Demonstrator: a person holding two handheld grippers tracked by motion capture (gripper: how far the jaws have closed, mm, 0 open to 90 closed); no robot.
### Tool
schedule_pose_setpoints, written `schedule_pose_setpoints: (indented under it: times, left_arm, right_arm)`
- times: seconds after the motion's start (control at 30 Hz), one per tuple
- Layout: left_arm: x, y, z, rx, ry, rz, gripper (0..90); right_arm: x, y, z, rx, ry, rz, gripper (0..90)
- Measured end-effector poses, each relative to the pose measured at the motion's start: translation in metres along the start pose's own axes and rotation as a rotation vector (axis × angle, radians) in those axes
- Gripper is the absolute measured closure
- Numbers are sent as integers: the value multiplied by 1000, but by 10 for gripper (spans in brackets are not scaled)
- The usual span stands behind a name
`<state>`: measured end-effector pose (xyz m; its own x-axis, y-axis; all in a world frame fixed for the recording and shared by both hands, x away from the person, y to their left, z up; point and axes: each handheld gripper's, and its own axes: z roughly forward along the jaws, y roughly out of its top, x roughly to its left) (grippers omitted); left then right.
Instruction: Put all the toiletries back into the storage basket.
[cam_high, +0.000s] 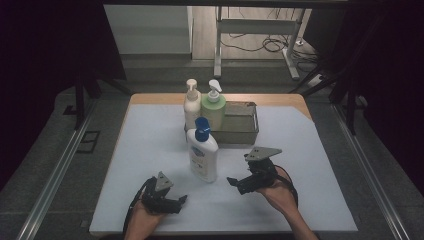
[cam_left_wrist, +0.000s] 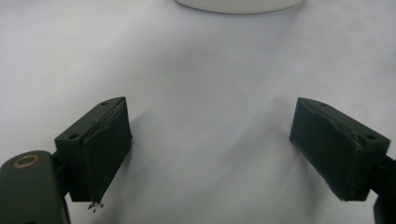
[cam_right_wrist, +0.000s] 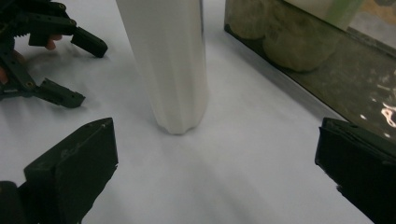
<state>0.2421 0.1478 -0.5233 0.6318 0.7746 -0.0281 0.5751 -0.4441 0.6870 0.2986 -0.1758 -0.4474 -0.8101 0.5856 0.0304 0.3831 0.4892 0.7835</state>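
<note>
Left claw (cam_high: 181, 200) sits low on the desk (cam_high: 310, 150), held in the person's left hand (cam_high: 145, 217); jaws spread wide, nothing between them, only white desk surface under the gap in the left gripper view (cam_left_wrist: 210, 154). Right claw (cam_high: 231, 181) is held in the right hand (cam_high: 280, 192), also gaping wide and empty, tips pointing toward the left claw's side; its grey three-cornered plate (cam_high: 263, 152) rides on top. Between the two claws and a little beyond them stands the blue-capped lotion bottle (cam_high: 203, 152), upright, white body with a blue cap, touched by neither claw. In the right gripper view the same bottle (cam_right_wrist: 168, 65) stands just ahead of the open jaws, nearer the jaw on that picture's left, base flat on the desk, with the left claw (cam_right_wrist: 74, 70) visible past it. In the left gripper view only the bottle's rounded base (cam_left_wrist: 238, 4) shows, well ahead of the jaws. Beyond the bottle from both claws lies a dull metal tray (cam_high: 247, 131). At that tray's end on the left claw's side stand a cream pump bottle (cam_high: 191, 105) and a green pump bottle (cam_high: 214, 107), side by side and upright; whether they stand in the tray or just beside it I cannot tell.
</note>
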Motion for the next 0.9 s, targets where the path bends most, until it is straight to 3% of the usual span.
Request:
schedule_pose_setpoints:
  times: [0.57,0.9]
  left_arm:
    - [0,0,0,0,0,0,122]
    - [0,0,0,0,0,0,122]
  right_arm:
    - [19,43,14,-11,4,-18,0]
    - [33,65,35,8,-33,-43,0]
